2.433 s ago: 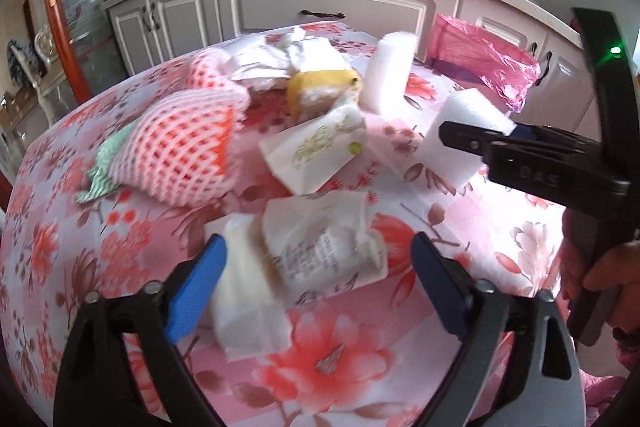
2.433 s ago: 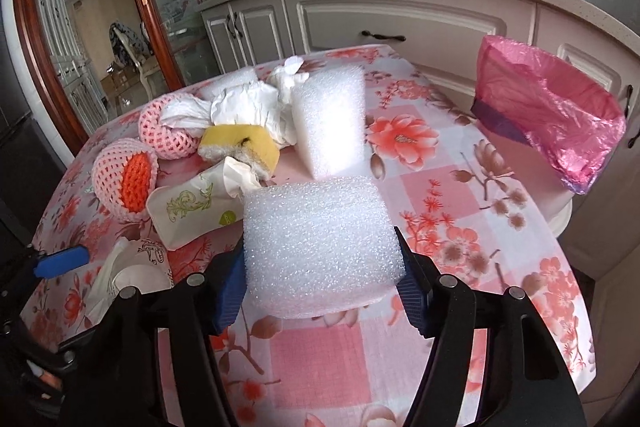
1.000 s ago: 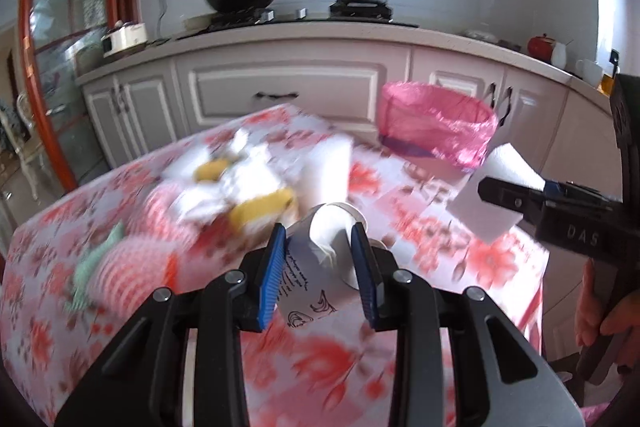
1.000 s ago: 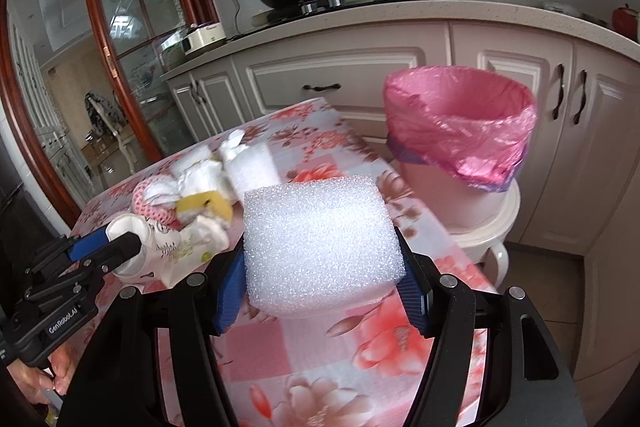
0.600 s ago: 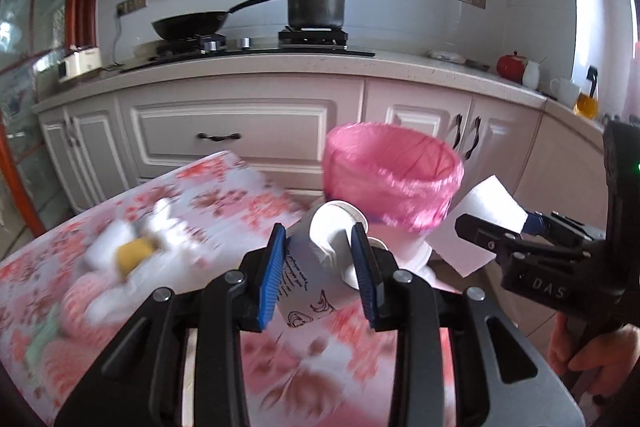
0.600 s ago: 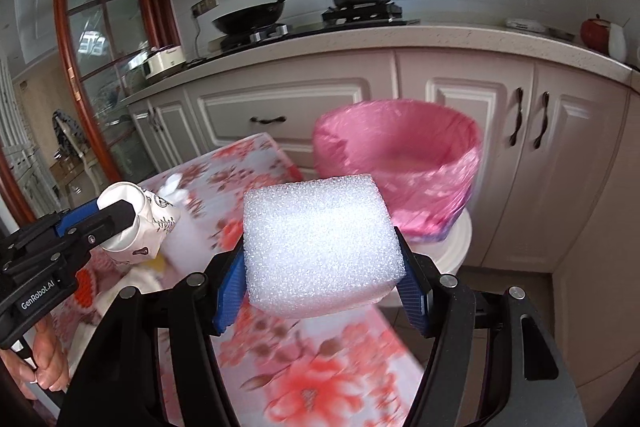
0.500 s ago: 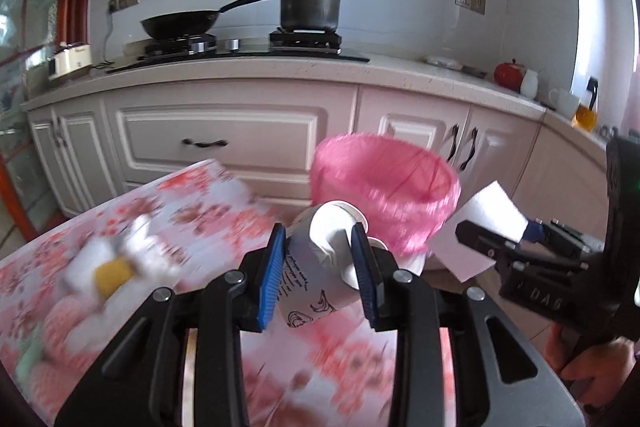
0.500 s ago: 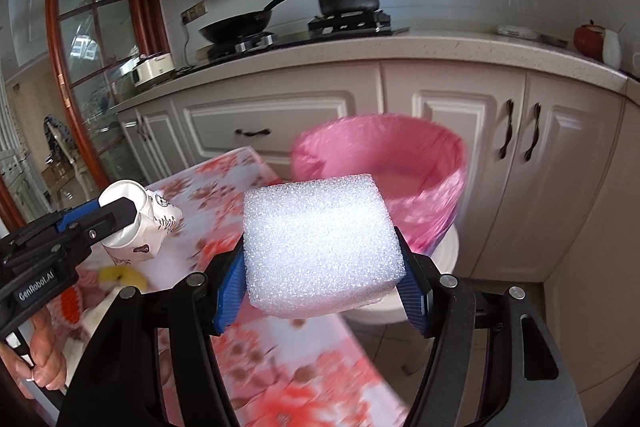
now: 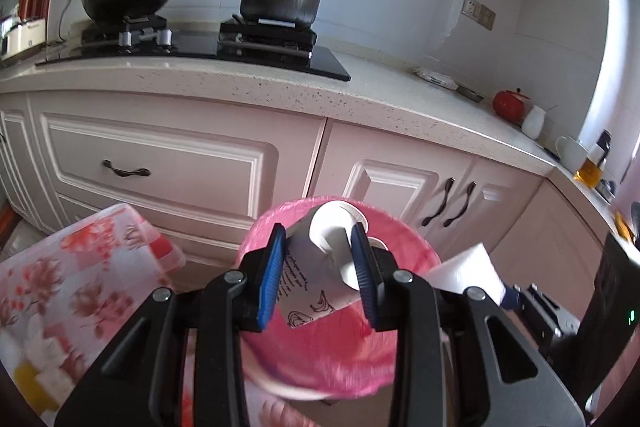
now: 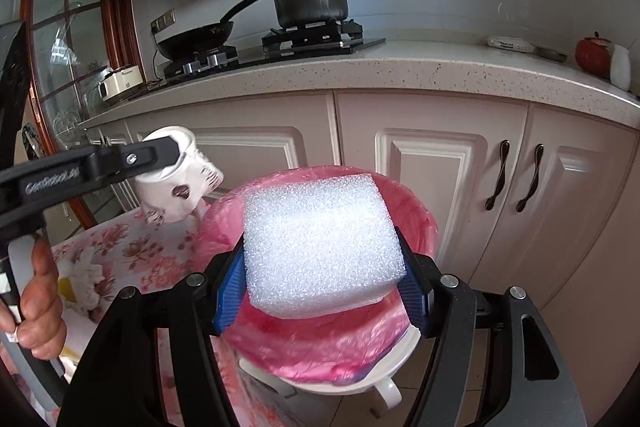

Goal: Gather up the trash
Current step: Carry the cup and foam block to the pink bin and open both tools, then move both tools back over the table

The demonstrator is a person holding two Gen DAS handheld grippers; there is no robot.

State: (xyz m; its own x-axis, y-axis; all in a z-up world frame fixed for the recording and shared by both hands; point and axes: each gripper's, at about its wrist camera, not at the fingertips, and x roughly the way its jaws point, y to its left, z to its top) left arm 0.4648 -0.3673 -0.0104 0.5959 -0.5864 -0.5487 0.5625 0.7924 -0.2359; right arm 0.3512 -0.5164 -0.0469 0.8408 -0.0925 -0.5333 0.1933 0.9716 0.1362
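Note:
My left gripper (image 9: pixel 320 247) is shut on a crumpled white paper cup (image 9: pixel 316 267) with dark print, held over the near rim of the pink-lined trash bin (image 9: pixel 304 359). The right wrist view shows that cup (image 10: pixel 176 187) at the left, pinched by the left gripper's fingers (image 10: pixel 156 153), just left of the bin. My right gripper (image 10: pixel 322 267) is shut on a white foam block (image 10: pixel 320 247), held above the open bin (image 10: pixel 320 347). The foam block (image 9: pixel 468 271) and the right gripper's body appear at the right of the left wrist view.
The flowered table (image 9: pixel 68 283) with leftover trash lies to the left of the bin. Behind stand white cabinets (image 10: pixel 440 167) and a counter (image 9: pixel 240 79) with a pan and a pot on the stove. A hand (image 10: pixel 40 299) grips the left tool.
Both grippers have swung from over the table to the right, to the pink bin, each still holding its piece. The bin now sits right beneath both.

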